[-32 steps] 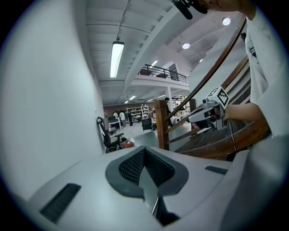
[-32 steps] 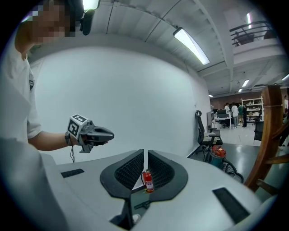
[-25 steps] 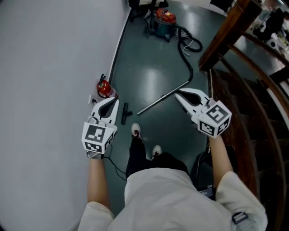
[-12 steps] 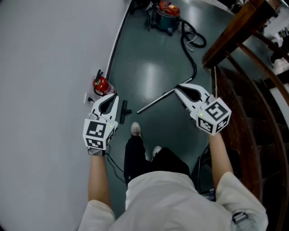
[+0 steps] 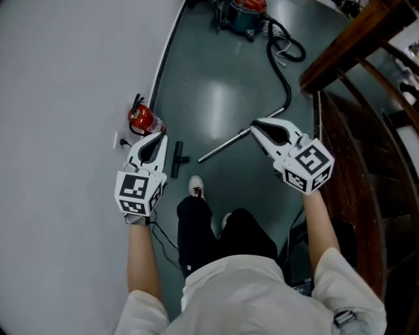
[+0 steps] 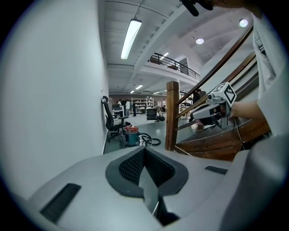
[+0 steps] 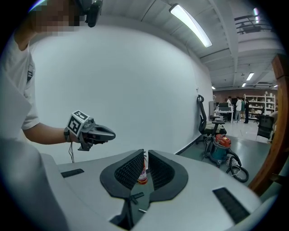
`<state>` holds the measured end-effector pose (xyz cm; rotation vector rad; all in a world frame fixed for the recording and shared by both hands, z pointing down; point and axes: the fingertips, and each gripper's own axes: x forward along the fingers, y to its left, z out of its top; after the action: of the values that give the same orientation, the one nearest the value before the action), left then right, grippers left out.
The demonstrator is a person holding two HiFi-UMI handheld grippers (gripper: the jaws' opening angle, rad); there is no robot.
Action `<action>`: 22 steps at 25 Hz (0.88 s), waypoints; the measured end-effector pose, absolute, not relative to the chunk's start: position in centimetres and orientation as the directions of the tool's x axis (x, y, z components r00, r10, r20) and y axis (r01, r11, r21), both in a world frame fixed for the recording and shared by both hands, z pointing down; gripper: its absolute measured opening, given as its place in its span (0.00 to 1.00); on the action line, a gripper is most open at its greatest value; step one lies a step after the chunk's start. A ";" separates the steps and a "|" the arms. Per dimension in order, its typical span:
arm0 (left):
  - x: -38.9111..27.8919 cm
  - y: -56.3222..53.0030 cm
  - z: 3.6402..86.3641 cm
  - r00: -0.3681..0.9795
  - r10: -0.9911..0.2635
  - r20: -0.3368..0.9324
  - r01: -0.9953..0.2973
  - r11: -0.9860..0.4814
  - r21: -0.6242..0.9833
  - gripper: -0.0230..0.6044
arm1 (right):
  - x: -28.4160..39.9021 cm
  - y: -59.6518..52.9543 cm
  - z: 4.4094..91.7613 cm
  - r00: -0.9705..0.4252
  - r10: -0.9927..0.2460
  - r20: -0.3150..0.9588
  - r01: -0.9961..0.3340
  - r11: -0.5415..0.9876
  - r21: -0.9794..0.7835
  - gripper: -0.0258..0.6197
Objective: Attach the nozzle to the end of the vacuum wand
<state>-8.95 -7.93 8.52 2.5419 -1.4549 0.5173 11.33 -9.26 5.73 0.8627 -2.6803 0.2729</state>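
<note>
left gripper (image 5: pixel 156 139) closed, empty | right gripper (image 5: pixel 259 125) closed, empty | nozzle (image 5: pixel 177 161) on floor (image 5: pixel 216 85) just right of left gripper, left nearer | wand (image 5: pixel 226 144) lies diagonal, free end by nozzle, far end toward right gripper

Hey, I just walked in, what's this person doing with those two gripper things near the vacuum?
A person is standing with a left gripper and a right gripper, both shut and empty. Nothing is picked up yet. The black nozzle lies on the floor by their feet, just beside the left gripper. The metal wand lies apart from it, and its hose runs to the vacuum further off.
</note>
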 end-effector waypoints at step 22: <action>-10.4 -14.9 36.8 0.476 -0.787 0.394 -0.848 -0.528 -0.031 0.04 | 9.9 -16.4 32.5 -0.779 -0.546 0.308 -0.591 0.804 -0.066 0.09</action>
<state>-10.38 -14.85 36.80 2.5500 -1.4266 0.5458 9.89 -16.40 32.54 0.8748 -2.7174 0.2308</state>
